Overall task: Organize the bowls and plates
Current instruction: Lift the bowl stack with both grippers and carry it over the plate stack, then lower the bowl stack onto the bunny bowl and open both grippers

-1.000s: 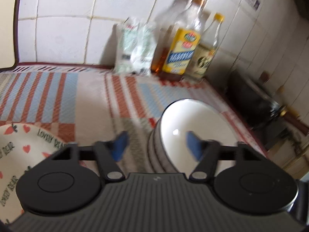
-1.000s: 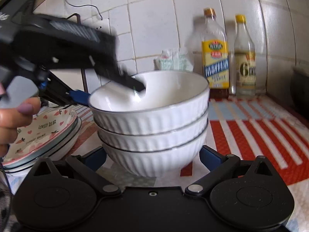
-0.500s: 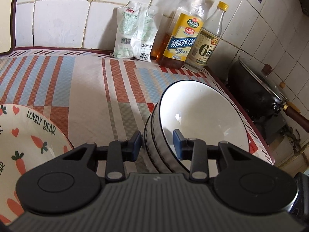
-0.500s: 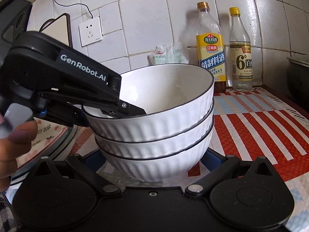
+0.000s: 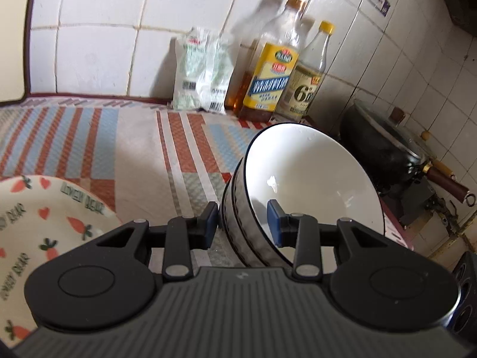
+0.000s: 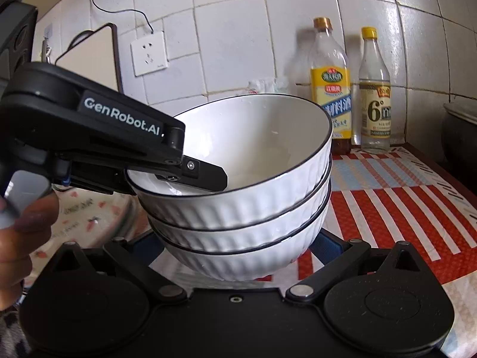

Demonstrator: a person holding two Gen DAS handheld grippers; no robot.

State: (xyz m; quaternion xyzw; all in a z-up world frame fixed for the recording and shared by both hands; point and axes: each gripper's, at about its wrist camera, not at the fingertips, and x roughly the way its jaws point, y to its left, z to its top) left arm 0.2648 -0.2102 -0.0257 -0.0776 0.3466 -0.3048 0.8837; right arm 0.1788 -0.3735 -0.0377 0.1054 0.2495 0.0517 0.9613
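From the left wrist, the left gripper (image 5: pixel 243 223) has closed in from its wide spread of a second ago and now pinches the near rim of the stack of bowls (image 5: pixel 298 191), one blue pad outside the ribbed wall, the other inside the top bowl; the stack now leans away toward the pot (image 5: pixel 384 149), so I judge it is being tipped up to carry. The carrot plate (image 5: pixel 44 226) sits just left of the gripper on the striped cloth (image 5: pixel 134 137). Counted here: two bottles (image 5: pixel 274 71), one packet (image 5: pixel 202 71), one pot. From the right wrist, the stack of bowls (image 6: pixel 244 197) counts three, nested, its left side raised and its base apparently clear of the cloth. The right gripper (image 6: pixel 235 244) is open, its fingers spread either side of the lowest bowl, apart from it. The left gripper (image 6: pixel 205 176) bites the top rim. Two bottles (image 6: pixel 331 89) stand behind; plates (image 6: pixel 89 217) blur at left, count unclear
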